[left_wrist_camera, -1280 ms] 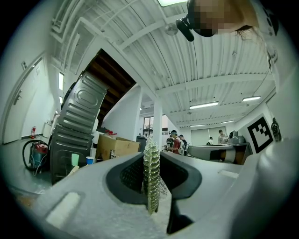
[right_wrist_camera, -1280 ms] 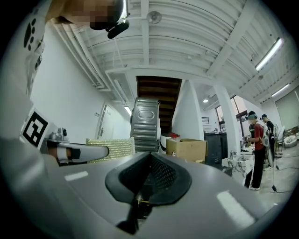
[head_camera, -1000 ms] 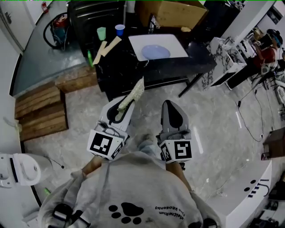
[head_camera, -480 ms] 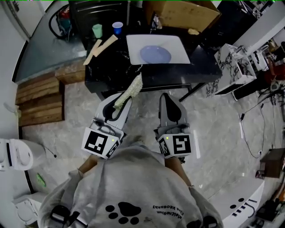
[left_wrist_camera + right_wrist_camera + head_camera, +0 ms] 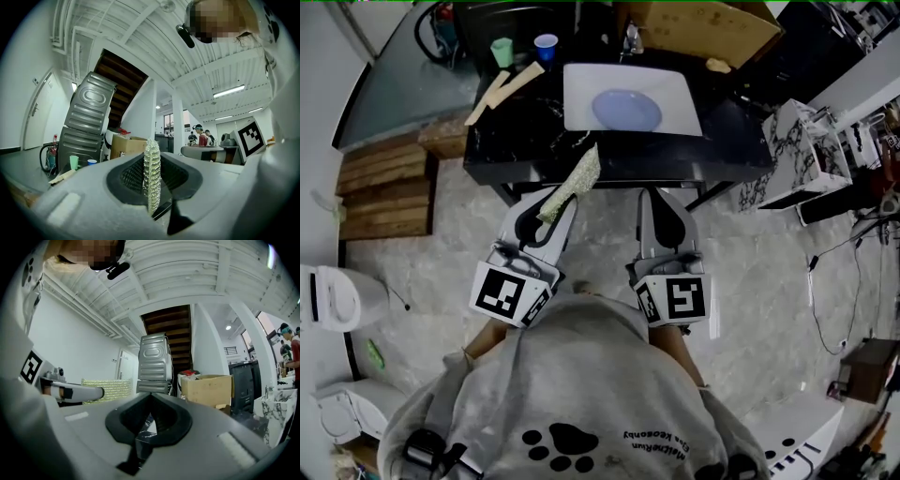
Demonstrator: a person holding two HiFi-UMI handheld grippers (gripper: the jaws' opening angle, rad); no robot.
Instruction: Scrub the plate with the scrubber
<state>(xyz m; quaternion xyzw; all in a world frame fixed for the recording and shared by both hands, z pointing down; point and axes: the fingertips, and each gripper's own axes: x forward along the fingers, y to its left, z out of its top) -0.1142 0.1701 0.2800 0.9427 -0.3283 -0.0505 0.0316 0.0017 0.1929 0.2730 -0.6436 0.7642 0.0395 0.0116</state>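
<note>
A pale blue plate lies in a white tray on the black table ahead of me. My left gripper is shut on the scrubber, a flat yellowish-green pad that sticks up and forward from its jaws toward the table's front edge. In the left gripper view the scrubber stands edge-on between the jaws. My right gripper is shut with nothing in it, held beside the left one just short of the table. Both grippers hang over the floor, near the table's front.
On the table's left part stand a green cup and a blue cup, with wooden strips beside them. A cardboard box sits behind the tray. Wooden pallets lie on the floor at left; a marbled box stands at right.
I have moved closer to the table, so the table and plate have come nearer and more centred. Both grippers keep their pose and the scrubber stays held.
</note>
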